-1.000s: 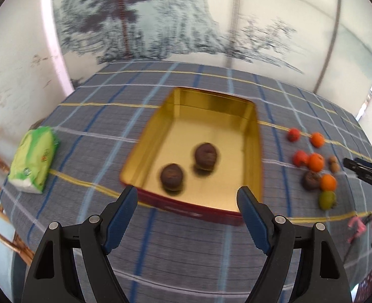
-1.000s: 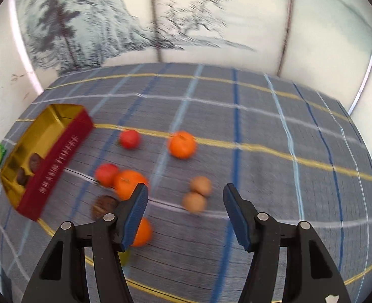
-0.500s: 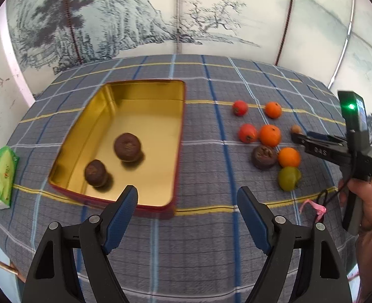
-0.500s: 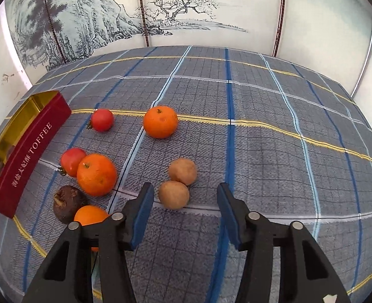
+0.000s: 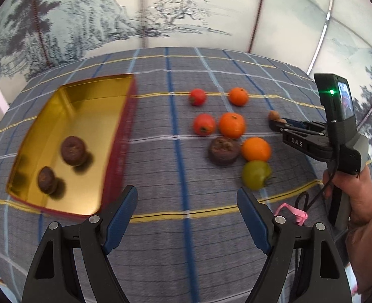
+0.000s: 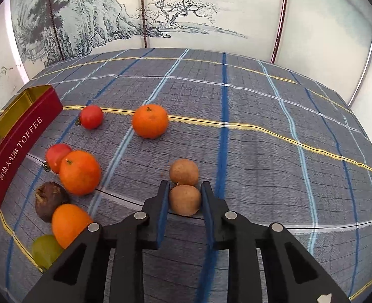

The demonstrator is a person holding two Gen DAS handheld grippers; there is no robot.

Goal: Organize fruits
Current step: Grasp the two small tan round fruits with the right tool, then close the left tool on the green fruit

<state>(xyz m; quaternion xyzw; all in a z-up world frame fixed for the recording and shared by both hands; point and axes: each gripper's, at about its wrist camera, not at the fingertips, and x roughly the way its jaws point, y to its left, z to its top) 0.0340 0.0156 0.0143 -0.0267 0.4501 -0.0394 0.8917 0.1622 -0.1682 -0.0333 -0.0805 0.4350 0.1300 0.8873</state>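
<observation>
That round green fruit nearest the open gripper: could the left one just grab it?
Probably yes: the left gripper stands open, the green fruit lies just ahead with bare cloth between, though an orange touches it behind.

Left gripper (image 5: 187, 214): black angular arms, blue ribbed pads (image 5: 121, 213), silver screw heads on arms.
Right gripper (image 6: 183, 199): same build; blue pads, silver screws.
Seen from left wrist view: "DAS" in white on right gripper's black body; grey grip below; black camera block above lettering, green light lit; black cable beneath.
Hand (image 5: 350, 197) on grip; pink sleeve (image 5: 370, 257).
</observation>
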